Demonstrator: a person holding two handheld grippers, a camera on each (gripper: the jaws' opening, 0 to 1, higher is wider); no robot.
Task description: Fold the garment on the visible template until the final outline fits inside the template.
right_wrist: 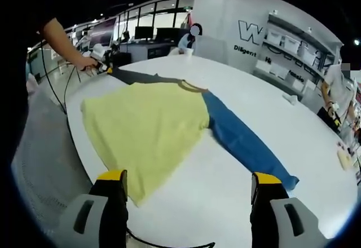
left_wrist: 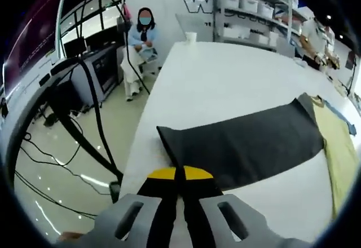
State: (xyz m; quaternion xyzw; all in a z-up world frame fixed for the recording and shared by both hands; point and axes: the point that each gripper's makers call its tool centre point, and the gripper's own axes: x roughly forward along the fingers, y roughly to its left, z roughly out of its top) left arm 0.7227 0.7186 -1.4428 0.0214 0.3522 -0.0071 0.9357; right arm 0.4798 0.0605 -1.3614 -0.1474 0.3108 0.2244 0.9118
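Note:
A long-sleeved garment lies flat on the white table (right_wrist: 225, 203). Its body is yellow (right_wrist: 146, 124), one sleeve is blue (right_wrist: 242, 141) and the other is dark grey (left_wrist: 248, 141). In the left gripper view, my left gripper (left_wrist: 179, 173) is shut, its yellow tips pressed together on the near edge of the dark grey sleeve by its cuff end. A strip of the yellow body (left_wrist: 338, 146) lies to the right. My right gripper (right_wrist: 189, 203) is open, its jaws wide apart above bare table just off the yellow hem. A hand holds the left gripper (right_wrist: 101, 65) at the dark sleeve's far end.
The table edge (left_wrist: 141, 141) drops to the floor on the left, where a stand with cables (left_wrist: 90, 118) sits. A seated person (left_wrist: 144, 34) is beyond the far corner, near a white cup (left_wrist: 190, 35). Shelves (left_wrist: 254, 11) line the back wall. Small items (right_wrist: 344, 158) lie at the table's right.

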